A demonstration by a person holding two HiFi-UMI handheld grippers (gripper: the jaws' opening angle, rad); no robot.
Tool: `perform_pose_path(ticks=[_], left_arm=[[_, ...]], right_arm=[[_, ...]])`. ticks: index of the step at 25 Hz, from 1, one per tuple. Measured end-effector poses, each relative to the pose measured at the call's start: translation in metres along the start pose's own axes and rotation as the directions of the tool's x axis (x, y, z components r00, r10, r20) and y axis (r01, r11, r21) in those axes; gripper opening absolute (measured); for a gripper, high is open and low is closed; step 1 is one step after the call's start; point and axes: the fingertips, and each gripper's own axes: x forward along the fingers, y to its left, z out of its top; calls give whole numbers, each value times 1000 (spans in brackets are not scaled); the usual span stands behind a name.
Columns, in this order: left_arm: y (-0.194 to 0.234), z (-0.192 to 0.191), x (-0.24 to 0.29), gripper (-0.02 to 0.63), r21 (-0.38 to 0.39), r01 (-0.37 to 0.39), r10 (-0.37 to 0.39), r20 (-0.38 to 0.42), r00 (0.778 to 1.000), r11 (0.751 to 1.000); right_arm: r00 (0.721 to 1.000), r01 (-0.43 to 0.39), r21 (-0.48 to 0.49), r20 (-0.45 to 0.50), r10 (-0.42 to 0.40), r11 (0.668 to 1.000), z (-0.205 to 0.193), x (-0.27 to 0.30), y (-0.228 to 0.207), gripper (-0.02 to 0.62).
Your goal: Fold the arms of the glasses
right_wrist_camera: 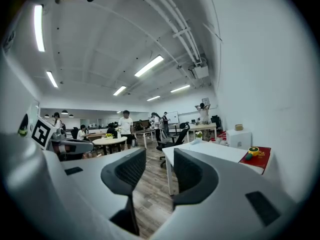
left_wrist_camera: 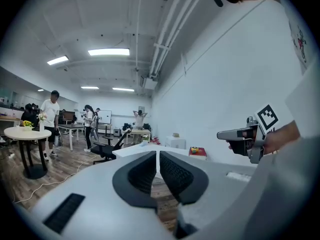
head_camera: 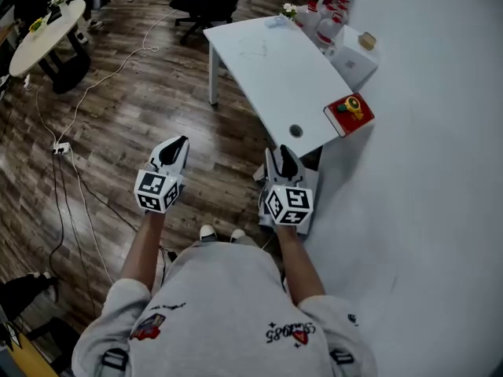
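Note:
I cannot make out any glasses for certain; only a faint thin shape [head_camera: 255,49] lies on the white table [head_camera: 275,77] ahead. Both grippers hang in the air over the wooden floor, short of the table's near end. My left gripper [head_camera: 179,142] is shut with nothing between its pads [left_wrist_camera: 158,156]. My right gripper [head_camera: 283,152] stands partly open and empty, with floor showing through the gap [right_wrist_camera: 159,166]. In the left gripper view the right gripper [left_wrist_camera: 235,134] shows off to the right.
A red book [head_camera: 348,112] with a yellow and green object lies at the table's near right corner. White bottles [head_camera: 326,22] and a white box [head_camera: 355,57] stand behind. White wall on the right. Cables [head_camera: 63,148] cross the floor; a black chair [head_camera: 206,2], a round table [head_camera: 43,34] and people stand further off.

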Motion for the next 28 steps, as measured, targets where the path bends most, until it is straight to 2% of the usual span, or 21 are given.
perform_pose_path(ticks=[3, 6, 8, 14, 19, 24, 28], left_arm=[[6, -2, 0, 33, -8, -3, 3, 5, 1000, 1000], [16, -6, 0, 208, -25, -21, 21, 7, 1000, 999], [22, -9, -1, 264, -54, -22, 22, 11, 1000, 998], [41, -26, -1, 275, -83, -18, 17, -24, 1000, 996], [49, -34, 13, 275, -117, 10, -14, -35, 999, 993], [64, -37, 47, 273, -115, 22, -30, -74, 997, 993], [79, -30, 93, 273, -102, 31, -41, -94, 995, 994]], right_arm=[[1000, 21, 0, 14, -21, 1000, 0, 6, -3, 241], [999, 34, 6, 17, -34, 999, -1, 12, -1, 295], [999, 34, 14, 13, -34, 999, -3, 16, 2, 304], [999, 34, 46, 7, -35, 998, -14, 26, 16, 305], [998, 60, 64, -26, -59, 996, -26, 36, 8, 301], [996, 83, 89, -32, -81, 993, -25, 69, -12, 291], [996, 79, 110, -40, -75, 991, -22, 117, -35, 291]])
